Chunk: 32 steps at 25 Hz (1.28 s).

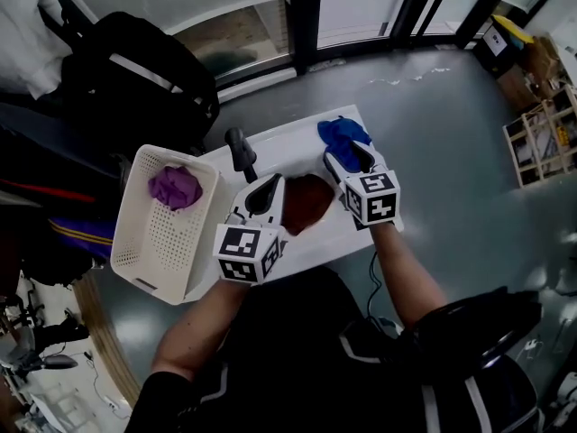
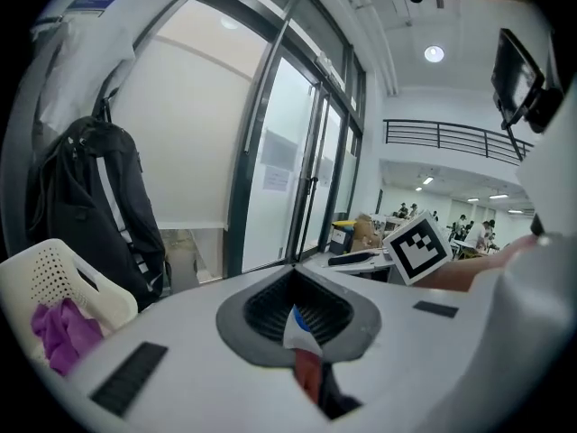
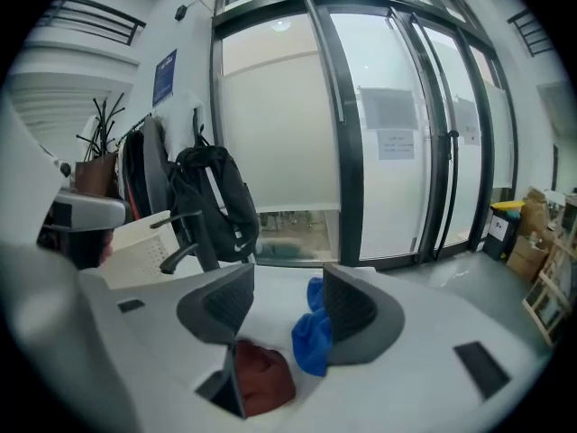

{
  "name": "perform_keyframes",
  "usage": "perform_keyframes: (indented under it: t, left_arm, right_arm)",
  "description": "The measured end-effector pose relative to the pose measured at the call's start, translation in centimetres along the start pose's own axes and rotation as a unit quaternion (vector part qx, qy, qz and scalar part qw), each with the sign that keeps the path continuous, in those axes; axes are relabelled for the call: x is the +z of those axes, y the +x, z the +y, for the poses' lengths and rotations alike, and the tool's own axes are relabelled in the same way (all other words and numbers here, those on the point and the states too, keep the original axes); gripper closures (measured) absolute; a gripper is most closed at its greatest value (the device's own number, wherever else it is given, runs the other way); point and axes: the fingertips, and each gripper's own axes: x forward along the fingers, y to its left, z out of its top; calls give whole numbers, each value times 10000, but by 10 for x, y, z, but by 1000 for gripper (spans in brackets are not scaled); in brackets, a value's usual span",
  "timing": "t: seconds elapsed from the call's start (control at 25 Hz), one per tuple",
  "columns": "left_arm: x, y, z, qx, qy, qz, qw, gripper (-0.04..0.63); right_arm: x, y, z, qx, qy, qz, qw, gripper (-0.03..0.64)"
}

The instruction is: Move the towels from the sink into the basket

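Note:
A white sink (image 1: 281, 142) holds a dark red towel (image 1: 308, 202) in its basin, and a blue towel (image 1: 342, 133) lies on its far rim. A purple towel (image 1: 175, 188) is in the white perforated basket (image 1: 153, 251) to the sink's left. My right gripper (image 1: 348, 157) hovers at the blue towel's near edge, open. In the right gripper view (image 3: 288, 300) the blue towel (image 3: 311, 341) shows beside the right pad and the red towel (image 3: 266, 377) below; neither is gripped. My left gripper (image 1: 264, 192) hangs over the basin's left side, shut and empty (image 2: 297, 312).
A dark faucet (image 1: 241, 149) stands at the sink's back left, just beyond my left gripper. A black backpack (image 1: 135, 70) hangs behind the basket. Glass doors run along the far wall, and shelving (image 1: 545, 138) stands at the right. Grey floor surrounds the sink.

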Motion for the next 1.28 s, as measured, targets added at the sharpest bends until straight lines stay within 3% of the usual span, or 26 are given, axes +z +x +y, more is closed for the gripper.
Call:
perform_keyframes:
  t: [0.4,0.84,1.04,1.28]
  left_arm:
    - [-22,45,0,-74,192,448,9988,592]
    - [-50,77,0,-114,51,784,9968,592]
    - [-50,73,4,0,13,874,9962,592]
    - [-47,60,9,133,-26,857,9962,592]
  right_arm:
    - [-50,57,-55,-374,-233,652,9969,302]
    - [-77,97,-87,-542,-639,1067,9908,257]
    - [-81,109,-89,-433,-568,1049,9919,262]
    - [-81,111,-86,-411,-725,992,9916,342]
